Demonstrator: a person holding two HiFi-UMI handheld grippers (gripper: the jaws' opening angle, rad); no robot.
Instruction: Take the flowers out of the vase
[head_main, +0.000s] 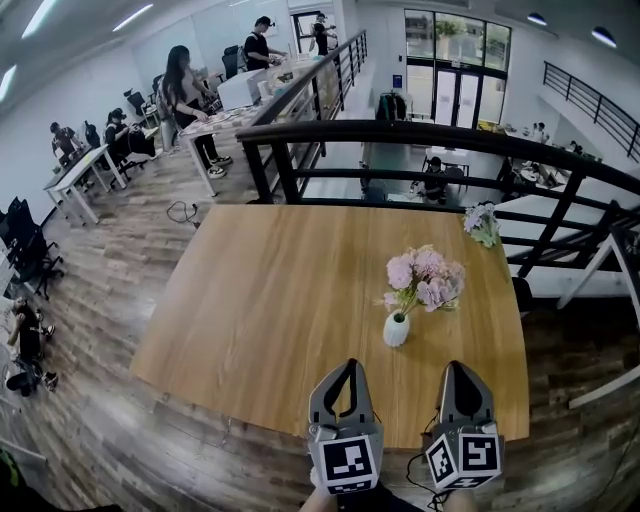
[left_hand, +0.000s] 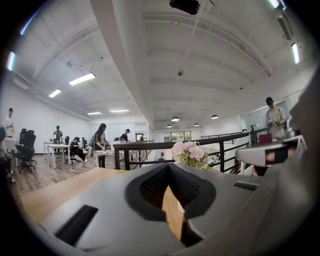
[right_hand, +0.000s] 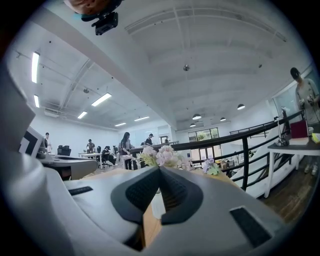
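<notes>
A white vase was seen upright on the bench, in its right half, ahead of both grippers and between their lines. The pink flowers were seated in its mouth. Their stems ran upward and leaned a little to the right in the head view, with the blooms on top. The left gripper and right gripper were held over the near edge, apart from the vase. The fingers of each were closed together on nothing. A second bunch was seen near the far right corner.
</notes>
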